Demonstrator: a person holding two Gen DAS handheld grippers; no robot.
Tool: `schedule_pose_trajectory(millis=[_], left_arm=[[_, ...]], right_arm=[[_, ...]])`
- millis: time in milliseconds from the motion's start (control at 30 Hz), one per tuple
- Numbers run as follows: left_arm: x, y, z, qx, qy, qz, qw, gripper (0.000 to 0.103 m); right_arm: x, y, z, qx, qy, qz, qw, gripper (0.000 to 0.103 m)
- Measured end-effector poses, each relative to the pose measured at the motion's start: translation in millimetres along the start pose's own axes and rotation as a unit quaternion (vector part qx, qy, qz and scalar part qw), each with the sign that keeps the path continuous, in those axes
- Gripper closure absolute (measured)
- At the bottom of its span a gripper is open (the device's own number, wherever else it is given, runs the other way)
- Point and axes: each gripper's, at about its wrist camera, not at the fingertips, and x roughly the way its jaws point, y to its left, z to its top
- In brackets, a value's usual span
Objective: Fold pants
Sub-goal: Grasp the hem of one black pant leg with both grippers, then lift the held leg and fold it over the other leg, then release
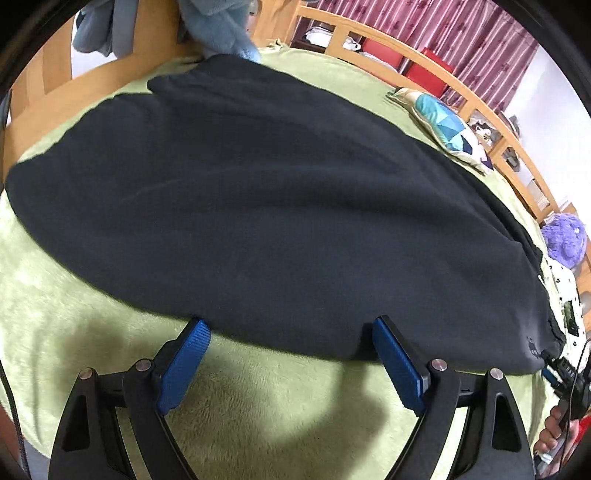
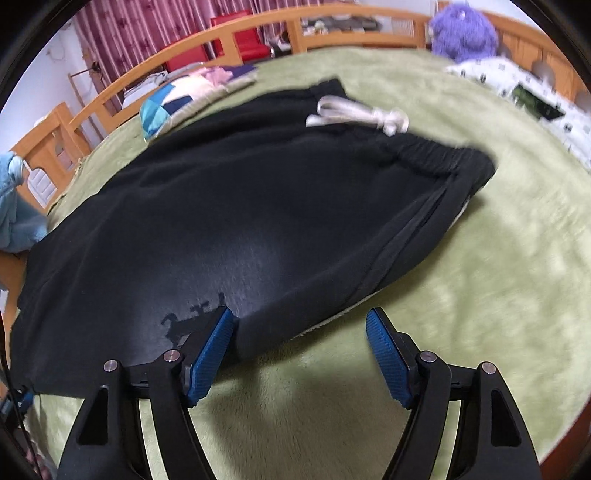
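Pants [image 1: 258, 206] lie flat on the bed [image 1: 74, 332]; left claw [image 1: 291, 328] and right claw [image 2: 299, 321] gape wide at their near edge, blanket bare beside

You're in home bedroom, likely child's. Work surface is bed: fuzzy green blanket [image 2: 480, 258] spread wide, wooden bed rail [image 1: 436, 74] fencing far side. Purple plush toy [image 2: 463, 31] sits at rail, patterned pillow [image 1: 448, 127] beside it. Maroon floral curtains [image 1: 476, 40] hang behind; red boxes [image 2: 247, 38] stored past rail. Blue clothing [image 1: 221, 26] heaped at bed corner.
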Motion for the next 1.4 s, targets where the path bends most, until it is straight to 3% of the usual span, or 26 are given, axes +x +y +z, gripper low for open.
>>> schedule_pose_trajectory(millis=[167, 233, 267, 300, 367, 400, 467, 567, 733, 1000, 1233, 1400], left_arm=[[6.4, -1.5, 2.0, -0.007, -0.018, 0.012, 0.9997, 0.014], [5.3, 0.3, 2.8, -0.011, -0.021, 0.014, 0.9996, 0.015], [4.8, 1.5, 3.7, -0.015, -0.021, 0.015, 0.9995, 0.022], [3.2, 3.6, 5.3, -0.02, -0.026, 0.026, 0.9991, 0.043], [0.3, 8.2, 9.1, -0.024, -0.03, 0.036, 0.9986, 0.072], [-0.7, 11.5, 12.3, -0.027, -0.025, 0.026, 0.999, 0.081], [-5.6, 17.9, 19.6, -0.036, -0.02, 0.004, 0.9992, 0.087], [-20.7, 17.5, 29.9, -0.028, -0.031, -0.012, 0.9991, 0.089], [-49.5, -6.9, 54.4, 0.021, -0.059, -0.008, 0.998, 0.09], [-82.0, -27.5, 101.9, 0.049, -0.082, -0.022, 0.9952, 0.091], [-90.3, -55.8, 153.2, 0.076, -0.111, -0.02, 0.9907, 0.091], [-74.4, -79.0, 191.5, 0.107, -0.127, -0.004, 0.9861, 0.091]], right_arm=[[10.7, 3.6, -6.0, 0.001, -0.023, -0.009, 1.0, 0.031], [11.4, 8.5, -5.3, -0.011, -0.028, -0.001, 1.0, 0.054], [11.1, 11.4, -6.0, -0.017, -0.03, 0.006, 0.999, 0.06], [9.6, 14.2, -7.1, -0.023, -0.034, 0.015, 0.999, 0.073], [4.7, 19.9, -8.4, -0.034, -0.048, 0.015, 0.998, 0.079], [2.1, 20.8, -8.5, -0.038, -0.053, 0.014, 0.998, 0.081], [-4.0, 24.5, -9.0, -0.043, -0.063, 0.013, 0.997, 0.082], [-17.5, 22.1, -5.5, -0.034, -0.066, 0.027, 0.997, 0.083], [-43.9, 23.4, 9.3, -0.028, -0.074, 0.041, 0.996, 0.085], [-86.4, 41.9, 59.5, -0.042, -0.094, 0.056, 0.993, 0.086], [-93.5, 63.7, 110.0, -0.068, -0.098, 0.055, 0.991, 0.087], [-80.6, 85.5, 150.7, -0.086, -0.093, 0.059, 0.99, 0.087]])
